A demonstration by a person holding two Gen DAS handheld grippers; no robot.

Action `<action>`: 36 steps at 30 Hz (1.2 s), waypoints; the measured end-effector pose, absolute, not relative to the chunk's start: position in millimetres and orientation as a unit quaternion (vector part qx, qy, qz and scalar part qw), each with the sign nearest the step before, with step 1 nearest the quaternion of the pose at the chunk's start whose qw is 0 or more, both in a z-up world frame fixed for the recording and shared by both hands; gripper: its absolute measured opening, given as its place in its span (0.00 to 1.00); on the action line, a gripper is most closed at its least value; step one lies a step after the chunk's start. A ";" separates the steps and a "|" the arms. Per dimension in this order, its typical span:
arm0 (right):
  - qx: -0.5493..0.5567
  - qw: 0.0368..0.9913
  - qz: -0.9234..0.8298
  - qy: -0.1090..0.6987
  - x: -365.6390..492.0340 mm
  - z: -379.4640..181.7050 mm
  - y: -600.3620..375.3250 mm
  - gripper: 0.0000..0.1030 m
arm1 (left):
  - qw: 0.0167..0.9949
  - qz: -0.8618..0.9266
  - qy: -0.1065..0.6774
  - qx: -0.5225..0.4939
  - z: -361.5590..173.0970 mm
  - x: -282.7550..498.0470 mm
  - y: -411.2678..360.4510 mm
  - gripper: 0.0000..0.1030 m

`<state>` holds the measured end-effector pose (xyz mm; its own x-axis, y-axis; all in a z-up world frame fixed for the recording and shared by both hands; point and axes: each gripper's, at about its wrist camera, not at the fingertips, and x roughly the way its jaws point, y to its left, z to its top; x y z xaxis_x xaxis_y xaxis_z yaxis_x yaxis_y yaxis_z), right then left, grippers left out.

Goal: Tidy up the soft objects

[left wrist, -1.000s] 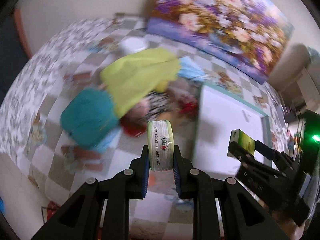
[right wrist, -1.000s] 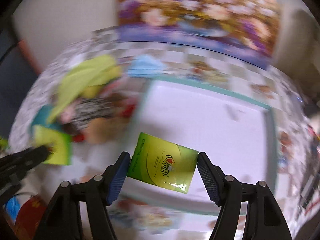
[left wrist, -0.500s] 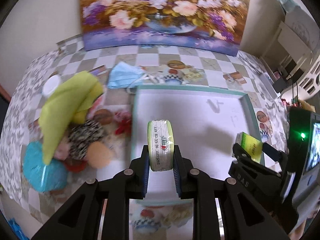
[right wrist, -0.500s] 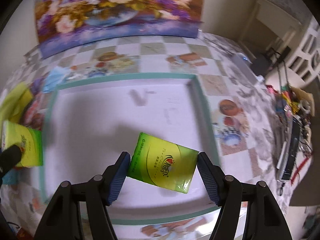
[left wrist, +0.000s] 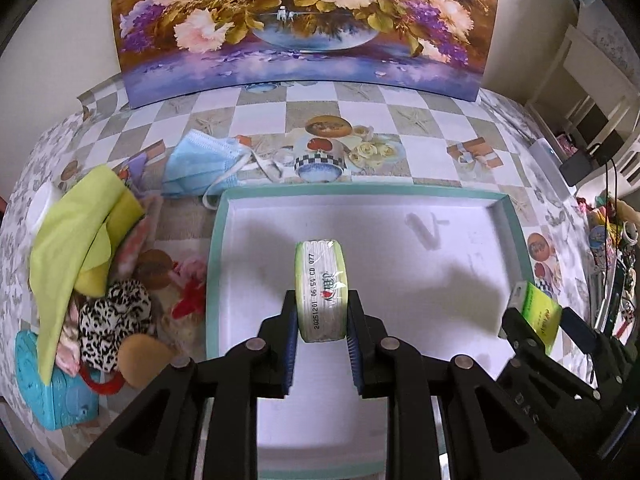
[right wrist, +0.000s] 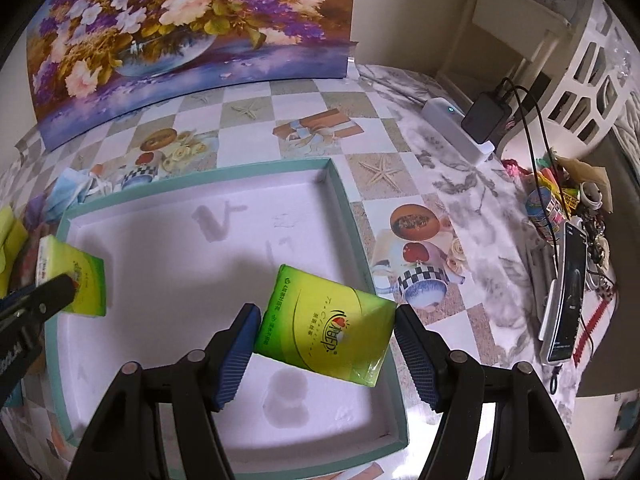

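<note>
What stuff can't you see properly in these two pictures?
- Left wrist view: the pile of soft things beside the tray is half buried under the yellow-green cloth.
- Left wrist view: the left gripper shows its tissue pack only edge-on; the front is hidden.
- Right wrist view: the pile is cut off by the left edge.
- Right wrist view: the clutter at the right is too small to name.

Checkered table bears tray, mask, soft pile.
</note>
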<state>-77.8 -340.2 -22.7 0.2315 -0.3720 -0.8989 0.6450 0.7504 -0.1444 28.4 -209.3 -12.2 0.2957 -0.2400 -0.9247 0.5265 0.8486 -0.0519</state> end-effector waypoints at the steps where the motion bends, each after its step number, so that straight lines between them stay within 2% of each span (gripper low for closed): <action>1: 0.131 0.775 -0.326 0.526 -77.6 -22.5 -340.3 0.70 | 0.794 -0.240 0.542 0.134 -12.2 29.3 -210.1 0.23; 2: 0.130 0.777 -0.324 0.524 -77.5 -21.8 -340.4 0.70 | 0.795 -0.239 0.542 0.135 -12.2 30.1 -210.3 0.24; 4: 0.130 0.780 -0.323 0.520 -78.0 -19.1 -340.5 0.72 | 0.795 -0.236 0.543 0.134 -10.4 31.2 -209.3 0.36; 5: 0.130 0.781 -0.322 0.519 -78.2 -17.8 -340.4 0.73 | 0.797 -0.235 0.541 0.132 -8.1 31.3 -208.2 0.50; 6: 0.130 0.783 -0.321 0.517 -78.3 -16.2 -340.0 0.76 | 0.800 -0.235 0.537 0.130 -5.5 31.2 -206.9 0.58; 7: 0.127 0.786 -0.320 0.513 -78.5 -13.7 -339.1 0.82 | 0.803 -0.235 0.533 0.128 -2.6 30.7 -205.7 0.60; 10: 0.120 0.791 -0.318 0.508 -78.7 -8.6 -336.2 0.88 | 0.807 -0.240 0.525 0.122 5.9 30.1 -202.1 0.66; 12: 0.120 0.793 -0.316 0.507 -79.1 -7.3 -335.2 0.93 | 0.810 -0.241 0.522 0.115 9.3 30.5 -197.9 0.76; 14: 0.117 0.794 -0.314 0.507 -78.8 -7.4 -333.2 1.00 | 0.812 -0.238 0.521 0.110 10.3 31.5 -194.0 0.79; 17: 0.112 0.799 -0.306 0.505 -77.8 -7.7 -328.8 1.00 | 0.818 -0.223 0.519 0.110 8.2 34.7 -186.3 0.81; 20: 0.105 0.801 -0.305 0.504 -76.7 -8.4 -325.1 1.00 | 0.820 -0.207 0.522 0.109 3.9 39.5 -177.5 0.90; 36: 0.125 0.814 -0.278 0.493 -79.2 -2.8 -303.1 1.00 | 0.826 -0.204 0.521 0.068 4.4 43.3 -142.1 0.91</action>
